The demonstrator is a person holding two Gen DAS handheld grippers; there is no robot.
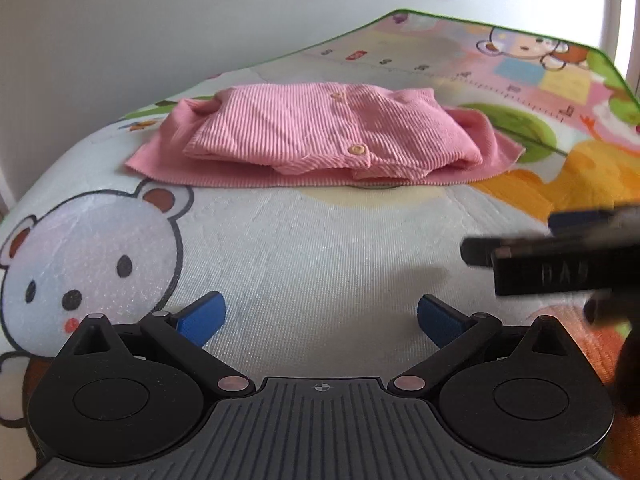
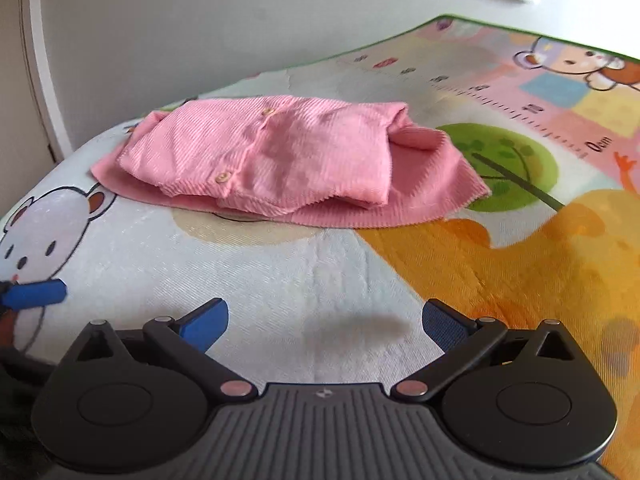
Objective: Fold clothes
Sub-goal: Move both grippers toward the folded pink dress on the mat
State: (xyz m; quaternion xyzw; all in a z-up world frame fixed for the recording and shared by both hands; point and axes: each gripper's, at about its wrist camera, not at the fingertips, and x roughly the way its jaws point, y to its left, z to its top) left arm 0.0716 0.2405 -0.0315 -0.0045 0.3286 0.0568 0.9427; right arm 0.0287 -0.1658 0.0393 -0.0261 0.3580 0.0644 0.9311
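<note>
— Both grippers, left gripper & right gripper, spread wide, holding nothing.
— Pink shirt lies folded mid-mat, nearer far edge. Risk: loose sleeve slips out, fold opens.

The shirt is pink ribbed corduroy with pale tan buttons. The mat is whitish with a green edge, printed with a white bear, a green tree, an orange patch, pastel squares and a ruler strip. Both grippers are black with blue pads. The wall is grey-white.
</note>
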